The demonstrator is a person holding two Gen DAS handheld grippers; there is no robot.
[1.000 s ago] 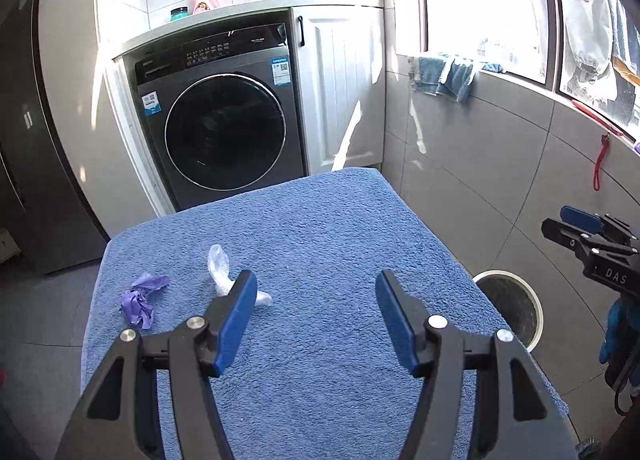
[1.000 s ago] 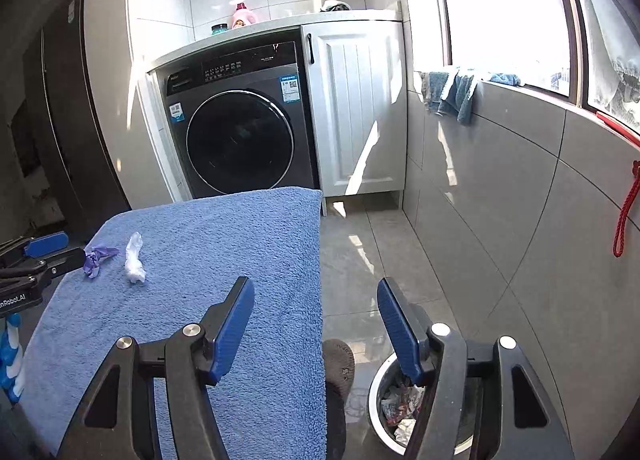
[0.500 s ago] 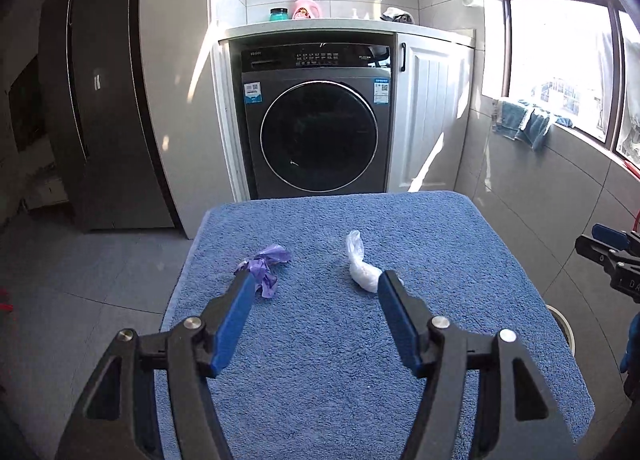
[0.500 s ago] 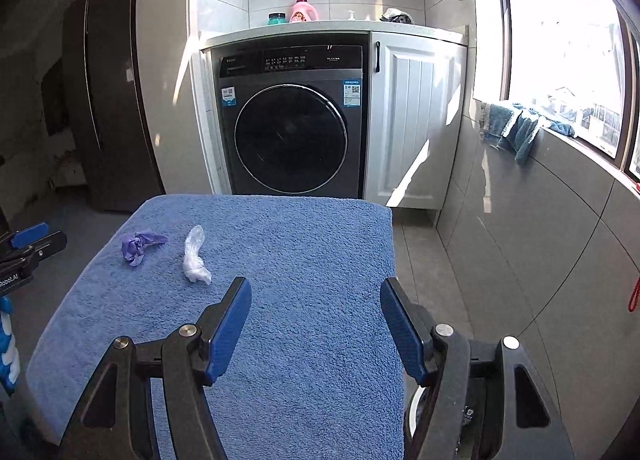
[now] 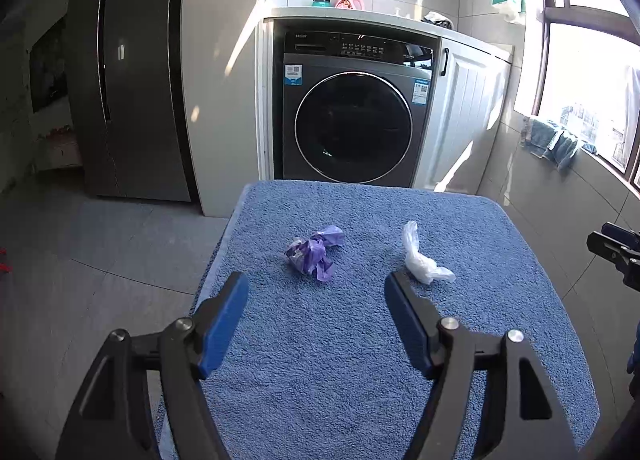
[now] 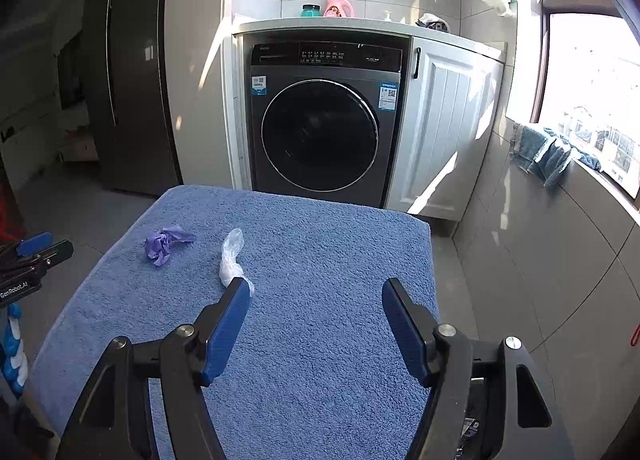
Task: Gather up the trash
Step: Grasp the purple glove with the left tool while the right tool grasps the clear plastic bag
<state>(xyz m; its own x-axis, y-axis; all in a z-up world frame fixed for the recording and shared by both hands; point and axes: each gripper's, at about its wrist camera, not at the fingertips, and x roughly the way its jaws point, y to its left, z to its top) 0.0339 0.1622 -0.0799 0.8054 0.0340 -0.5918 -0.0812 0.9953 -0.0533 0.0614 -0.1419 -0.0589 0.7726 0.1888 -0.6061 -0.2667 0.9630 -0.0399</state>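
A crumpled purple wrapper (image 5: 314,252) and a twisted white plastic scrap (image 5: 420,260) lie on a blue towel-covered table (image 5: 360,360). My left gripper (image 5: 316,292) is open and empty, hovering above the towel just short of the purple wrapper, which sits between its fingers' line. My right gripper (image 6: 316,296) is open and empty over the towel's right half; the white scrap (image 6: 231,260) lies just past its left fingertip and the purple wrapper (image 6: 164,242) farther left. Each gripper's tip shows at the edge of the other's view.
A grey washing machine (image 5: 352,108) and white cabinet (image 5: 468,116) stand behind the table. A dark fridge (image 5: 124,92) is at the left. A tiled wall with a window ledge and blue cloth (image 6: 548,156) runs along the right. Tiled floor surrounds the table.
Both grippers have swung left, away from the bin on the floor at the right, which has left view. The purple wrapper now sits ahead of the left gripper. Both stay open.
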